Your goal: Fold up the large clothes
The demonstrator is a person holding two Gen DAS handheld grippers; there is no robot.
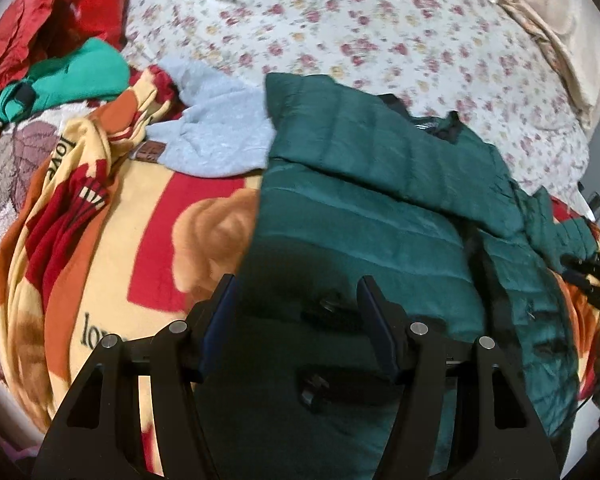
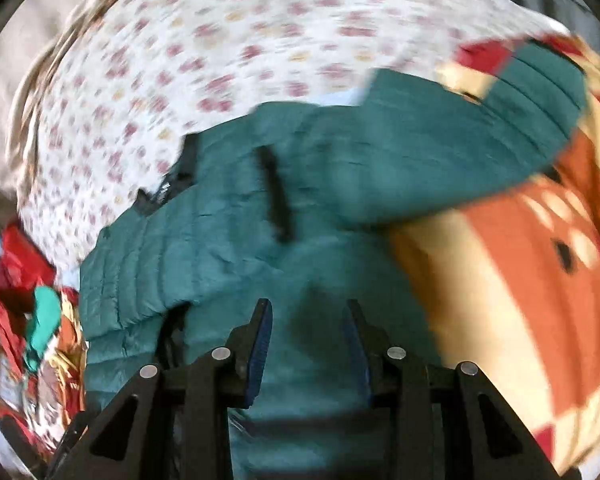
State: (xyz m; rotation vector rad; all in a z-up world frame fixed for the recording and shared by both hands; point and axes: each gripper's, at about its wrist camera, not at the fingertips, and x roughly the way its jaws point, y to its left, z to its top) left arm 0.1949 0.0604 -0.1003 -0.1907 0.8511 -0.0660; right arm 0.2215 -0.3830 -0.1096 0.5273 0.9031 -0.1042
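The right wrist view is smeared by motion blur, so the stitching and trim of the dark green quilted puffer jacket (image 2: pixel 236 216) are hard to read there, and its near hem drops out of sight below both tools. In the left wrist view the jacket (image 1: pixel 364 216) is sharper; its far right sleeve end is cut off near the frame edge, where part of the right tool (image 1: pixel 592 276) pokes in, too little of it visible to judge from that view. The jacket lies spread on a bed, partly over a yellow, red and orange fleece blanket printed with a bear and the word "love" (image 1: pixel 140 240) and partly over a white floral bedsheet (image 1: pixel 380 28). Its long axis runs from the tools away toward its black-trimmed collar (image 1: pixel 444 124) at the far end. The left tool (image 1: pixel 296 292) hangs just above the jacket's near part, its blue-padded jaws wide apart and holding nothing. The right tool (image 2: pixel 306 320) likewise stands over green fabric, jaws parted, gripping nothing. A grey fleece garment (image 1: pixel 216 136), a bright green garment (image 1: pixel 84 72) and a red shiny garment (image 1: pixel 60 12) lie heaped to the left.
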